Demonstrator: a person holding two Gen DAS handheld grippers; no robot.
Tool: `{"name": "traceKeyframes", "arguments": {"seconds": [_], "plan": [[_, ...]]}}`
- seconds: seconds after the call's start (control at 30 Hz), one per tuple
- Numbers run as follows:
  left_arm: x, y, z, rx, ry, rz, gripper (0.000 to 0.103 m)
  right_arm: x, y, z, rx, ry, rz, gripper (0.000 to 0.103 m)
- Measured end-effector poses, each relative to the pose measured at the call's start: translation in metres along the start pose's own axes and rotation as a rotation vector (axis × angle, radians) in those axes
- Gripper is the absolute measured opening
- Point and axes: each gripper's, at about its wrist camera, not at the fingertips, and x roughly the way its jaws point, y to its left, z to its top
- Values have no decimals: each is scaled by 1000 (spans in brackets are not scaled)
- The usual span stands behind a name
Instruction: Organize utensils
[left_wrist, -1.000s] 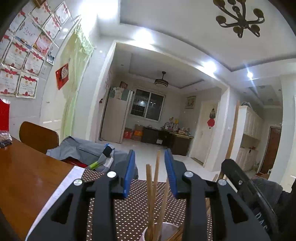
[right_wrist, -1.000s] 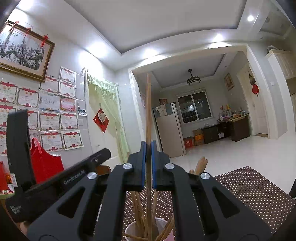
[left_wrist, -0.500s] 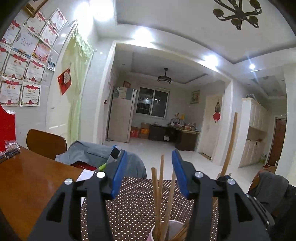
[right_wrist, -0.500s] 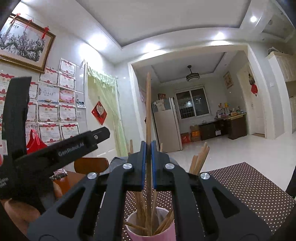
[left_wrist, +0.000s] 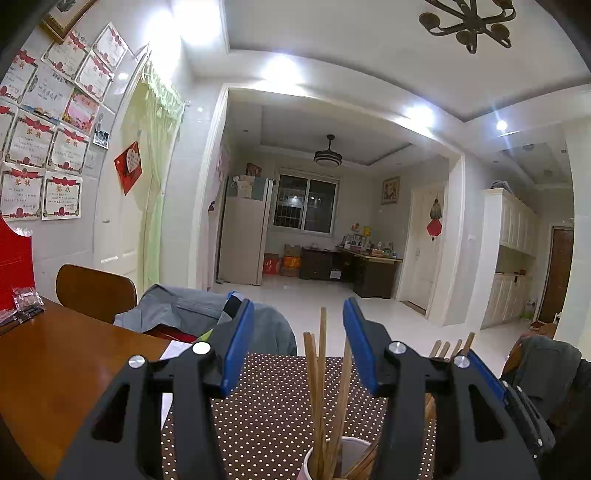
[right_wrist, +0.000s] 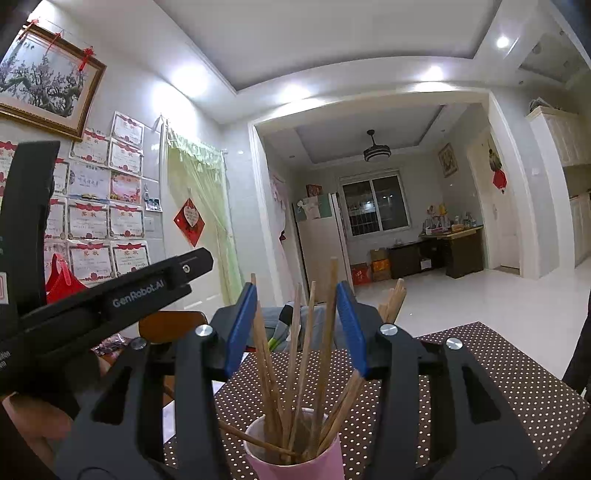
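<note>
A pink cup full of wooden chopsticks stands on the dotted mat. My right gripper sits level just behind it, its jaws opening. The chopsticks rise between the blue pads and neither pad presses on them. In the left wrist view the same cup and chopsticks show low in the middle. My left gripper is open around their tips without touching them. One finger of the left gripper crosses the right wrist view at the left.
The mat lies on a brown wooden table. A wooden chair and a grey jacket are at the table's far side. A red bag and small packets sit at the left. A hand shows low left.
The right gripper's jaws have parted and let go of the tall chopstick, which now stands lower among the others in the cup. The left gripper's jaws widened slightly early on.
</note>
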Motion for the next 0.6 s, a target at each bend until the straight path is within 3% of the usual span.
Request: {"name": "traceKeyframes", "arguments": {"seconds": [0.23,0.6], "plan": [[-3,-3,-5,15,33,10,50,-1,-5,1,19,15,-19,45],[-40,-2,2,23,34,41,50,-23,-1,21,24,29,-42,46]]}}
